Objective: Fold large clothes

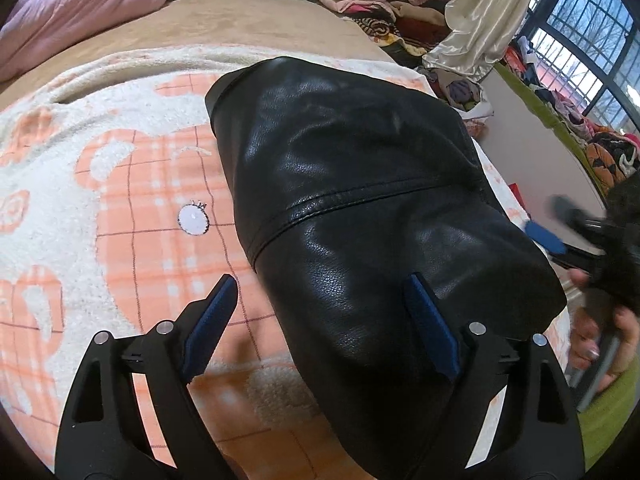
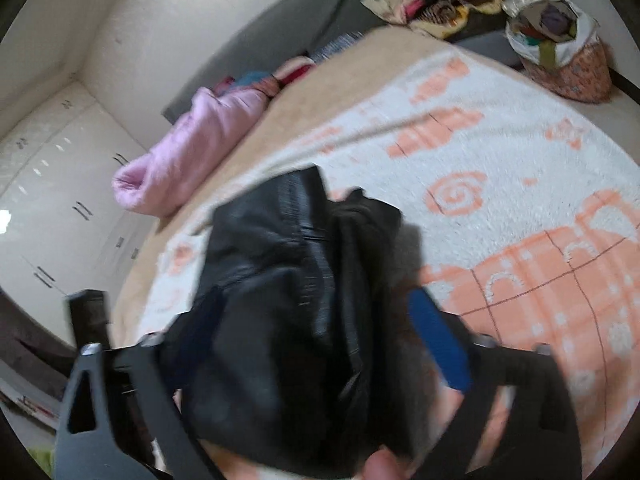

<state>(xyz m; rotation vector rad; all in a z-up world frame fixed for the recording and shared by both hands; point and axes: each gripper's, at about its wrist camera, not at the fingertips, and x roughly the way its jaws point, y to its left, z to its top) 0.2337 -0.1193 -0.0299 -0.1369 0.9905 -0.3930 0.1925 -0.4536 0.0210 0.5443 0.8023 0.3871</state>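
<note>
The black leather jacket [image 1: 360, 216] lay in a thick folded bundle on the fluffy white and peach checked blanket [image 1: 120, 200] spread over the bed, its stitched seam running across the middle. The left gripper [image 1: 324, 312] hovered at the near end of the bundle with its blue-padded fingers [image 1: 212, 320] spread wide and holding nothing, one pad out over the blanket, the other over the leather.

Off at the right edge of the left wrist view, the right gripper [image 1: 560, 228] came in blurred. In its own camera a bunched black fold of the jacket [image 2: 296, 320] filled the space between the fingers, covering the left one, but the picture was too smeared to say whether the jaws were pinching the fold or merely behind it: I cannot tell.

Here was the danger, as I judged it. Leather is stiff and slick, so a thick fold gripped only at an edge could slide out of the pads, and the bundle would spring open. If the right side lifted while the left stayed released, the heavy near end would likely sag and twist the fold crooked. The blanket's pile might also be caught by a low finger and dragged along. The pink rolled quilt [image 1: 80, 12] at the far left sat well apart, no threat there.
</note>
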